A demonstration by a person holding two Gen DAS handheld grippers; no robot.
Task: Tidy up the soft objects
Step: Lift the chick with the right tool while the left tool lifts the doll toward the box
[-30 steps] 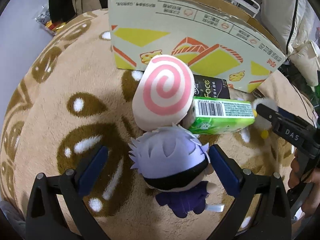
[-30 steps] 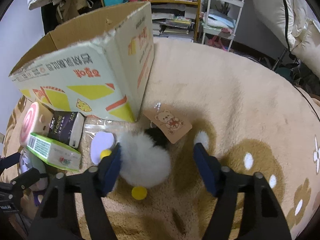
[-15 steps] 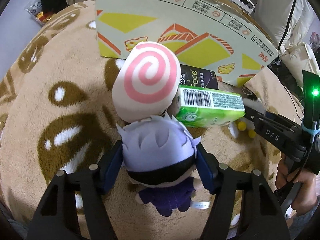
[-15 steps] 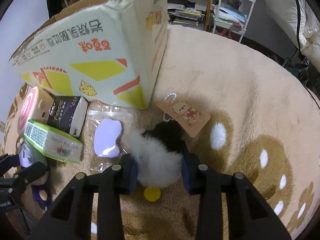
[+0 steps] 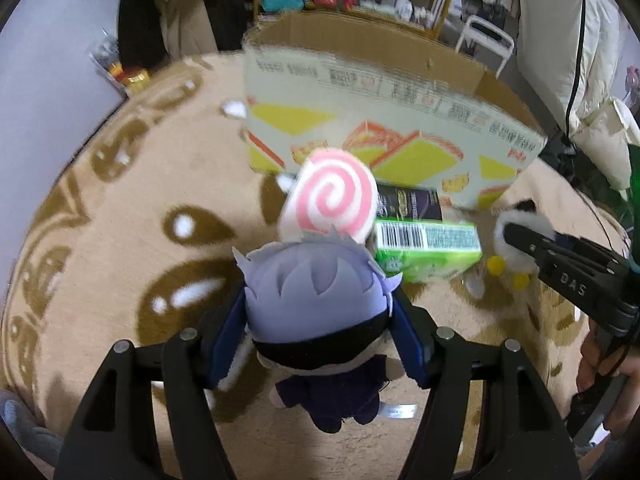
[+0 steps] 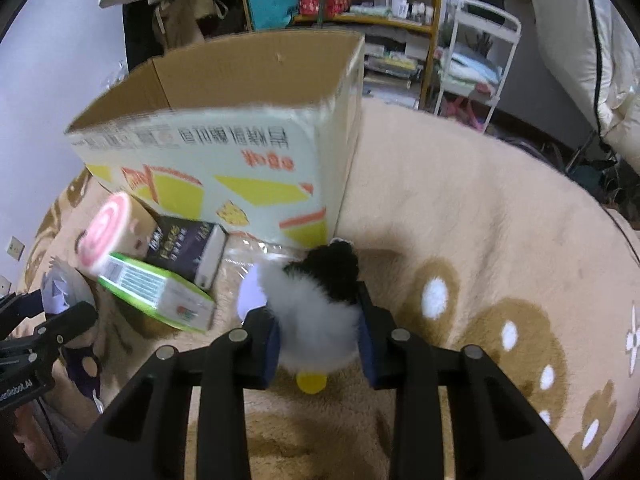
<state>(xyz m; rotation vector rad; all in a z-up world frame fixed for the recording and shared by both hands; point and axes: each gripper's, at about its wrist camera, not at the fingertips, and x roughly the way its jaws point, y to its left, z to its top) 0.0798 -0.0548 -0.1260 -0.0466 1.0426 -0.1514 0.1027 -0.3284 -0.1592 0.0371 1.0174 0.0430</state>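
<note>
My left gripper [image 5: 316,340] is shut on a lavender-haired plush doll [image 5: 316,300] in dark clothes and holds it off the rug. My right gripper [image 6: 318,340] is shut on a fluffy white and black plush bird [image 6: 316,312] with yellow feet, also lifted. An open cardboard box [image 5: 380,120] with yellow and orange print stands behind; it also shows in the right wrist view [image 6: 224,160]. A pink-swirl plush roll [image 5: 332,200] lies in front of the box, also in the right wrist view [image 6: 112,232].
A green carton [image 5: 428,248] and a dark carton [image 5: 408,200] lie by the roll on the beige patterned rug [image 5: 120,220]. A lavender pad in clear plastic [image 6: 250,292] lies near the box corner. Shelves and a white cart [image 6: 472,48] stand behind.
Both grippers closed on their plush toys and have lifted them; the views rose, showing the box's open top.
</note>
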